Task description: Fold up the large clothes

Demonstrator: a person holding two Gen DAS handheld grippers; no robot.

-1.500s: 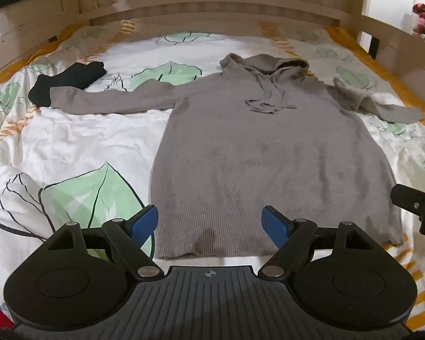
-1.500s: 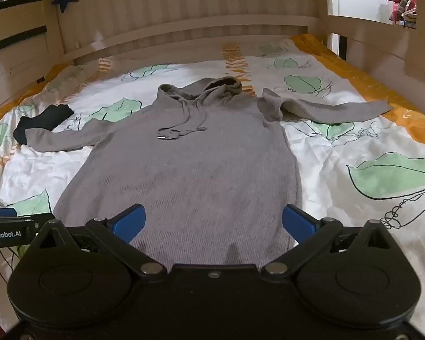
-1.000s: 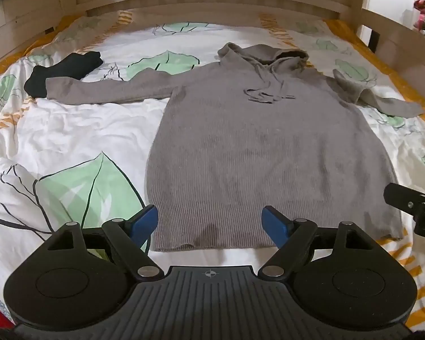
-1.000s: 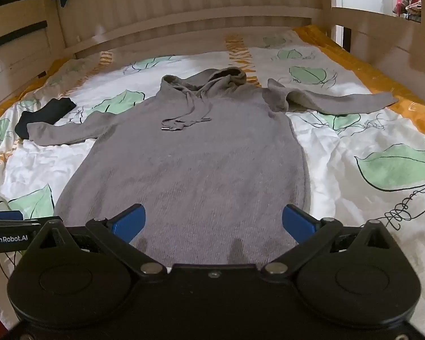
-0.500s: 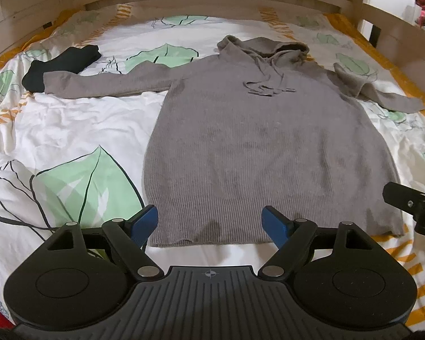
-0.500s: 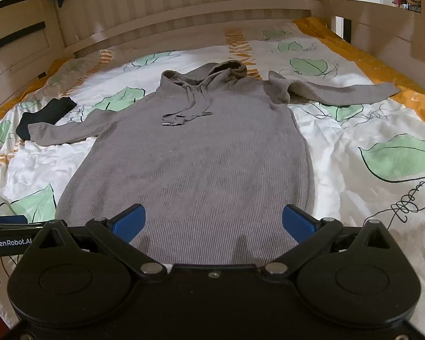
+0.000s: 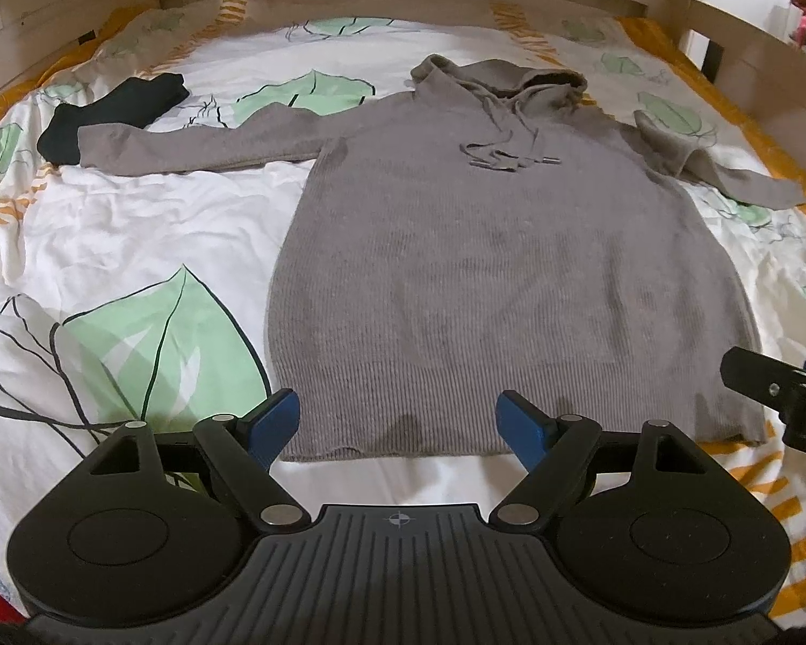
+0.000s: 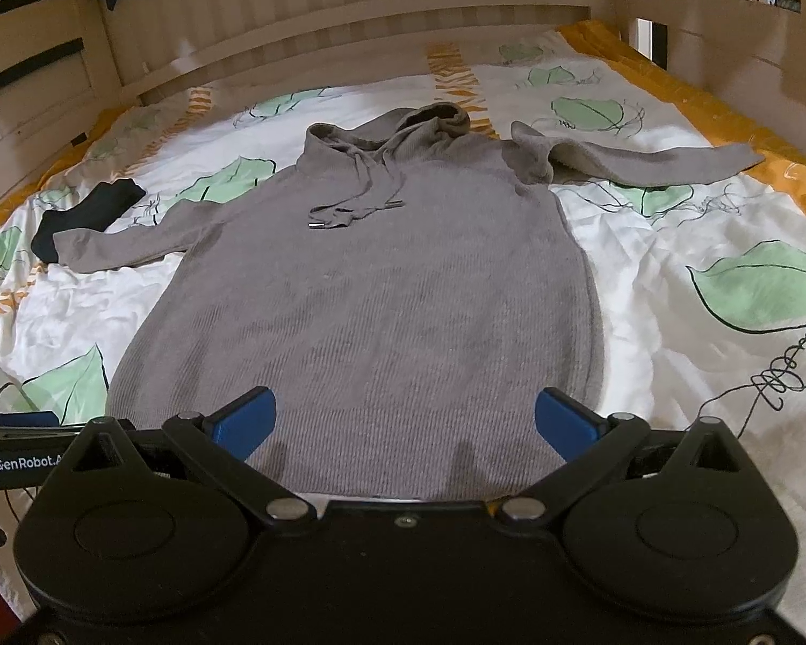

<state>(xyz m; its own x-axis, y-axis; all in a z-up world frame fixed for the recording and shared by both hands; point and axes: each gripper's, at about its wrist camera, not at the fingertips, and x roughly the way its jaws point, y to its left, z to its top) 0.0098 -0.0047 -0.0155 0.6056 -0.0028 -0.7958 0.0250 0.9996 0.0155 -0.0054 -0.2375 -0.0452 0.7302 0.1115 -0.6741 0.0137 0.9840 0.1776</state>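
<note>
A grey knit hoodie (image 7: 489, 269) lies flat, front up, on the bed, hood at the far end, both sleeves spread sideways; it also shows in the right wrist view (image 8: 381, 295). My left gripper (image 7: 400, 419) is open and empty, just above the hem's left part. My right gripper (image 8: 405, 419) is open and empty over the hem's right part. The right gripper's body shows at the right edge of the left wrist view (image 7: 779, 392). The left gripper's body shows at the left edge of the right wrist view (image 8: 21, 441).
A black folded garment (image 7: 113, 107) lies by the left sleeve's cuff, also in the right wrist view (image 8: 86, 212). The bed has a white leaf-print cover (image 7: 134, 247) and a wooden frame (image 8: 349, 16) around it.
Both grippers have moved slightly forward and lower toward the hoodie's hem. Both stay open. The hoodie has not moved.
</note>
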